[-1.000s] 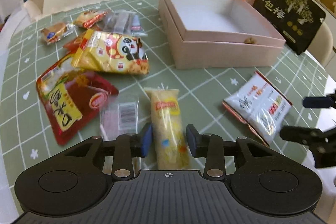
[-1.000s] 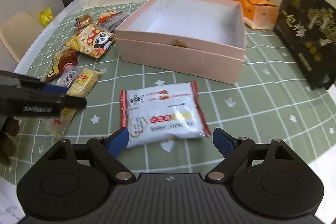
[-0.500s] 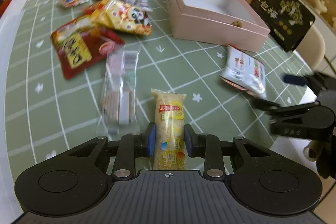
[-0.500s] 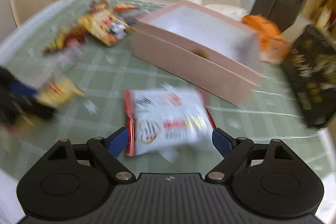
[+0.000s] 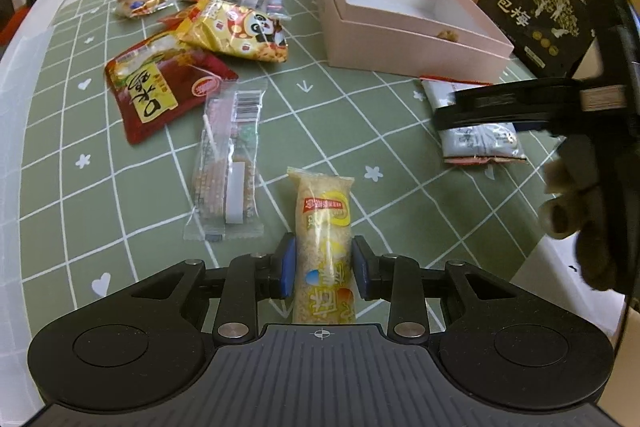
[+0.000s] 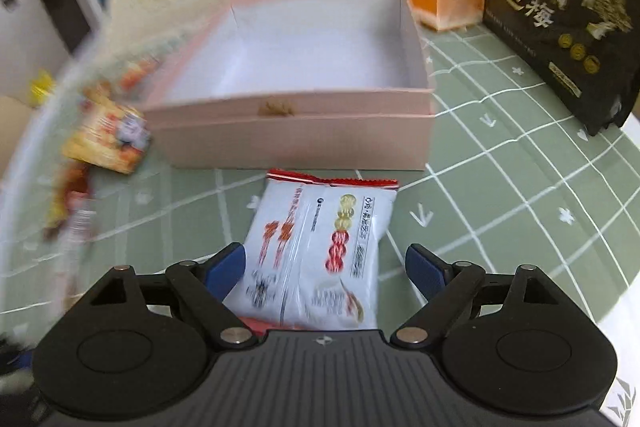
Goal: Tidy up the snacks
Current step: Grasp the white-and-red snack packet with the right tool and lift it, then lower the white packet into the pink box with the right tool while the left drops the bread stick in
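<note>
Gripping the yellow snack bar point(image 5: 323, 243) lengthwise (long axis pointing away), left gripper point(image 5: 323, 269) pinches its sides.

Green grid-patterned table point(image 5: 360, 131) carries scattered snack packets point(image 5: 236, 31), pink box point(image 5: 404, 39), black pouch point(image 6: 560, 15).

Left gripper point(image 5: 323, 265) narrowly parted; right gripper point(image 6: 324, 267) wide.

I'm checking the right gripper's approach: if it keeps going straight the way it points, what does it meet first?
Most likely the white snack packet, lying between the open fingers of the right gripper, then the tablecloth under it. The pink box sits farther ahead; depth is unclear.
</note>
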`<state>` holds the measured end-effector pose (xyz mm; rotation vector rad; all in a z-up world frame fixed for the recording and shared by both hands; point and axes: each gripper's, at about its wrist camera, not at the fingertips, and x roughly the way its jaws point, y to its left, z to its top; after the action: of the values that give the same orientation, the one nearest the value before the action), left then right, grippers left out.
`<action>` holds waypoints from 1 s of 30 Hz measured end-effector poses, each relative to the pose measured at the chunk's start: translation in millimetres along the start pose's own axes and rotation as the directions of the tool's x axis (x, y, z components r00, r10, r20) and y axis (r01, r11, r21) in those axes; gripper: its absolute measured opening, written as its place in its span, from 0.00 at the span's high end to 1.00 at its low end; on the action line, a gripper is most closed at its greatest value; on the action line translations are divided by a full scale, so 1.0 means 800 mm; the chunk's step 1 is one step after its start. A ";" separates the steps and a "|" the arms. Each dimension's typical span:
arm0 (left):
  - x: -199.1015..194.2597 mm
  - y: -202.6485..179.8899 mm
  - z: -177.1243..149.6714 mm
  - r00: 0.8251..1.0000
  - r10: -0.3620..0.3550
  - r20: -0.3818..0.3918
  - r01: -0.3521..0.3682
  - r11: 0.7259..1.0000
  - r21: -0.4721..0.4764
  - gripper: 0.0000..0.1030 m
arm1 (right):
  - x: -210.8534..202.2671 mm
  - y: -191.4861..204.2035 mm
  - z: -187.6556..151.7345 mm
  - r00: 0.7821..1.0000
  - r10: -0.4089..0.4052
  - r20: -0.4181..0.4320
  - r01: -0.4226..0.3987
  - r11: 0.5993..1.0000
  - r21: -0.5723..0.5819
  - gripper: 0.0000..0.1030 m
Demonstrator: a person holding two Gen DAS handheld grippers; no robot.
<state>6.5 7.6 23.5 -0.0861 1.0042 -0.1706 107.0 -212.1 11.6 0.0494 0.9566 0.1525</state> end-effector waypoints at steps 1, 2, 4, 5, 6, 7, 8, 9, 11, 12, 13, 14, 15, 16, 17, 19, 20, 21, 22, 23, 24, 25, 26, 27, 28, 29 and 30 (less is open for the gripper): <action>0.000 0.000 0.000 1.000 0.001 -0.005 -0.001 1.000 -0.001 0.66 | 0.005 0.014 0.001 1.000 -0.020 -0.003 0.020 0.999 -0.034 0.19; 0.000 0.000 0.001 1.000 0.002 -0.008 -0.002 1.000 -0.003 0.66 | 0.006 0.025 0.000 0.999 -0.035 -0.001 0.035 0.997 -0.075 0.26; 0.001 0.000 0.002 1.000 0.002 -0.012 -0.002 1.000 -0.004 0.67 | -0.006 0.046 -0.008 1.000 0.000 0.006 0.001 0.985 -0.171 0.26; 0.001 0.001 0.003 1.000 0.002 -0.015 -0.002 1.000 -0.003 0.67 | -0.016 0.048 -0.012 0.999 0.036 0.013 -0.033 0.982 -0.186 0.26; 0.002 0.001 0.004 1.000 0.002 -0.017 -0.002 1.000 -0.002 0.67 | -0.029 0.046 -0.016 0.998 0.068 0.018 -0.063 0.979 -0.194 0.26; 0.002 0.001 0.005 1.000 0.000 -0.017 -0.001 1.000 -0.004 0.68 | -0.043 0.043 -0.020 0.995 0.097 0.026 -0.090 0.976 -0.201 0.26; 0.003 0.002 0.006 1.000 -0.006 -0.017 0.006 1.000 -0.008 0.68 | -0.057 0.037 -0.024 0.993 0.115 0.039 -0.105 0.974 -0.203 0.26; 0.003 0.004 0.008 0.999 -0.024 -0.021 0.023 1.000 -0.021 0.68 | -0.068 0.033 -0.027 0.991 0.124 0.051 -0.112 0.973 -0.202 0.26; -0.001 0.008 0.021 0.995 -0.101 -0.004 0.101 0.993 -0.062 0.68 | -0.094 0.020 -0.034 0.990 0.119 0.080 -0.102 0.975 -0.199 0.26; -0.010 0.008 0.034 0.988 -0.148 0.042 0.150 0.986 -0.072 0.68 | -0.105 0.013 -0.038 0.990 0.102 0.097 -0.082 0.977 -0.197 0.26; -0.022 0.005 0.051 0.979 -0.178 0.097 0.184 0.981 -0.057 0.68 | -0.115 0.008 -0.038 0.990 0.086 0.112 -0.063 0.979 -0.194 0.26; -0.035 -0.003 0.075 0.969 -0.191 0.156 0.197 0.980 -0.022 0.68 | -0.124 0.002 -0.041 0.989 0.068 0.131 -0.042 0.981 -0.190 0.26; -0.044 -0.011 0.098 0.960 -0.196 0.200 0.198 0.980 0.010 0.68 | -0.131 -0.007 -0.042 0.988 0.052 0.148 -0.025 0.983 -0.183 0.26; -0.050 -0.018 0.124 0.949 -0.204 0.240 0.204 0.979 0.027 0.68 | -0.135 -0.017 -0.041 0.986 0.042 0.160 -0.014 0.985 -0.174 0.26; -0.051 -0.024 0.156 0.935 -0.222 0.276 0.226 0.974 0.018 0.68 | -0.140 -0.022 -0.043 0.985 0.034 0.169 -0.006 0.987 -0.163 0.26; -0.030 -0.034 0.218 0.915 -0.271 0.299 0.287 0.958 -0.011 0.67 | -0.144 -0.029 -0.040 0.984 0.020 0.178 0.004 0.991 -0.134 0.26; -0.012 -0.038 0.243 0.913 -0.292 0.285 0.310 0.951 -0.020 0.65 | -0.143 -0.030 -0.039 0.984 0.011 0.177 0.011 0.992 -0.122 0.26; 0.009 -0.040 0.264 0.917 -0.300 0.262 0.321 0.946 -0.040 0.65 | -0.141 -0.030 -0.036 0.984 0.004 0.177 0.016 0.993 -0.114 0.26; 0.025 -0.039 0.278 0.922 -0.299 0.247 0.323 0.944 -0.064 0.66 | -0.138 -0.030 -0.034 0.985 0.001 0.175 0.019 0.994 -0.111 0.26; 0.034 -0.035 0.284 0.923 -0.290 0.253 0.321 0.942 -0.094 0.67 | -0.137 -0.028 -0.032 0.985 -0.003 0.170 0.022 0.994 -0.109 0.26; 0.034 -0.028 0.282 0.918 -0.290 0.269 0.328 0.939 -0.108 0.67 | -0.136 -0.027 -0.029 0.986 -0.009 0.167 0.028 0.994 -0.110 0.26; 0.032 -0.021 0.277 0.910 -0.299 0.288 0.340 0.935 -0.104 0.66 | -0.141 -0.028 -0.031 0.985 -0.013 0.171 0.033 0.993 -0.112 0.26; 0.027 -0.012 0.268 0.901 -0.302 0.310 0.346 0.934 -0.095 0.66 | -0.144 -0.030 -0.029 0.984 -0.015 0.178 0.037 0.993 -0.116 0.26; 0.024 -0.002 0.260 0.900 -0.289 0.328 0.335 0.938 -0.092 0.66 | -0.143 -0.029 -0.026 0.983 -0.016 0.184 0.038 0.992 -0.117 0.26; 0.025 0.007 0.254 0.904 -0.264 0.336 0.311 0.946 -0.095 0.66 | -0.143 -0.031 -0.021 0.982 -0.014 0.190 0.036 0.993 -0.112 0.26; 0.029 0.018 0.247 0.917 -0.232 0.326 0.279 0.954 -0.106 0.66 | -0.140 -0.034 -0.010 0.981 -0.009 0.194 0.030 0.994 -0.108 0.26; 0.034 0.028 0.245 0.928 -0.210 0.306 0.257 0.959 -0.121 0.66 | -0.135 -0.035 0.003 0.980 -0.007 0.197 0.029 0.994 -0.110 0.26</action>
<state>188.7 23.4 102.2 -0.3690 0.7087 -0.2878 50.9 -255.9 97.9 -0.0470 0.7501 0.1813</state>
